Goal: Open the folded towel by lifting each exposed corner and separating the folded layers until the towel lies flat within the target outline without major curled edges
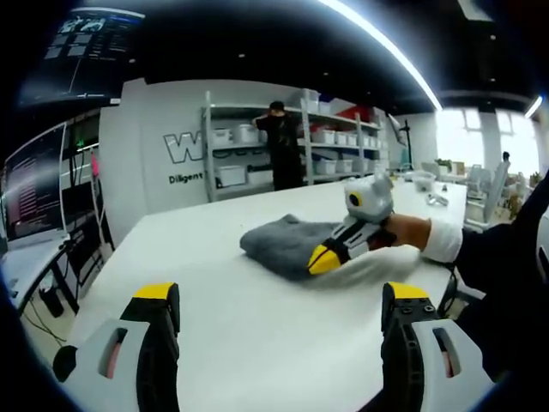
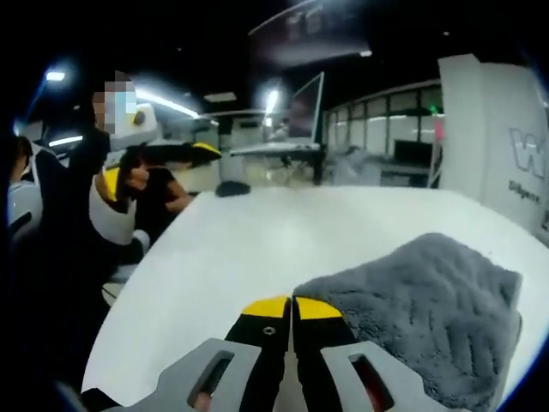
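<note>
- Left gripper view: left gripper (image 1: pixel 279 313) hangs over bare white bench (image 1: pixel 214 257) with its fingers spread wide, nothing between them, well short of the towel.
- Grey towel (image 1: pixel 287 242) sits folded further out on the bench, and the right gripper (image 1: pixel 330 253) is at its near edge.
- Right gripper view: right gripper (image 2: pixel 292 311) fingers look pressed together at the towel (image 2: pixel 429 318) edge; can't tell if they've pinched a layer.
- Looks like the very start, going for the first corner. Next move probably needs a clean lift of just the top layer.
</note>
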Available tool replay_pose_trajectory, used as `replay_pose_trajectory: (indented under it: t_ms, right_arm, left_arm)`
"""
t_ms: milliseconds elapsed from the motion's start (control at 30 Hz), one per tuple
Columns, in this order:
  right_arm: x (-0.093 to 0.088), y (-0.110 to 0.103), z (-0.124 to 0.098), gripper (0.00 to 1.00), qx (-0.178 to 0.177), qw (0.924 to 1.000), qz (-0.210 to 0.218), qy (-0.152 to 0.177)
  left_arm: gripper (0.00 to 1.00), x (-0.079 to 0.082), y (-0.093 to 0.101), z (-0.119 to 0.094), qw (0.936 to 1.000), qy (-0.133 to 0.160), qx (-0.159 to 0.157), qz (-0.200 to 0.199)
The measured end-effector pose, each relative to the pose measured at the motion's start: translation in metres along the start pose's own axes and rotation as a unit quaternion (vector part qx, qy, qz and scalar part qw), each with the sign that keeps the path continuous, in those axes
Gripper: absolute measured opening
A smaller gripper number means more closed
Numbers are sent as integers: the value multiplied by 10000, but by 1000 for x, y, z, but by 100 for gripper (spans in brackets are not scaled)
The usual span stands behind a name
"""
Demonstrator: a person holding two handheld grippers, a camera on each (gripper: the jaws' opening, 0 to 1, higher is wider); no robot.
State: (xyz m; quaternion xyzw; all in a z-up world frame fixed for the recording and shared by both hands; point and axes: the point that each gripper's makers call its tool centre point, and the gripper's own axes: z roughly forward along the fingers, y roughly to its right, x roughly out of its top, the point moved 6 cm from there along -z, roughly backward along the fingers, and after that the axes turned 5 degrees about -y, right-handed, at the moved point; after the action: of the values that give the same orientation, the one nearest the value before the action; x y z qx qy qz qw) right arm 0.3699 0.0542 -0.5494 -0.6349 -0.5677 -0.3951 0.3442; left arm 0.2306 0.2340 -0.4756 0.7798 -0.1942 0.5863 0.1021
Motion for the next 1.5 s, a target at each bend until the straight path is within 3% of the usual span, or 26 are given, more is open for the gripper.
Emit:
replay_pose_trajectory:
  t_ms: [333, 600, 900, 1167, 1500]
  right_arm:
    - [-2, -3, -6, 4, -47, 9992, -394, -71]
    - [-3, 5, -24, 6, -144, 9990, -422, 32]
    - [0, 5, -34, 18, -260, 9959, -865, 87]
    - [-3, 17, -53, 27, -531, 9947, -829, 288]
    - [-7, 27, -64, 40, -764, 9931, -856, 247]
  left_arm:
    - [94, -2, 1, 4, 10000, 9, -31, 1]
    - [94, -6, -4, 10, 9999, 5, 48, -105]
    - [92, -7, -3, 16, 9999, 81, 51, -134]
    - [91, -9, -6, 24, 9997, 124, 124, -163]
    - [90, -12, -9, 33, 9997, 85, 173, -167]
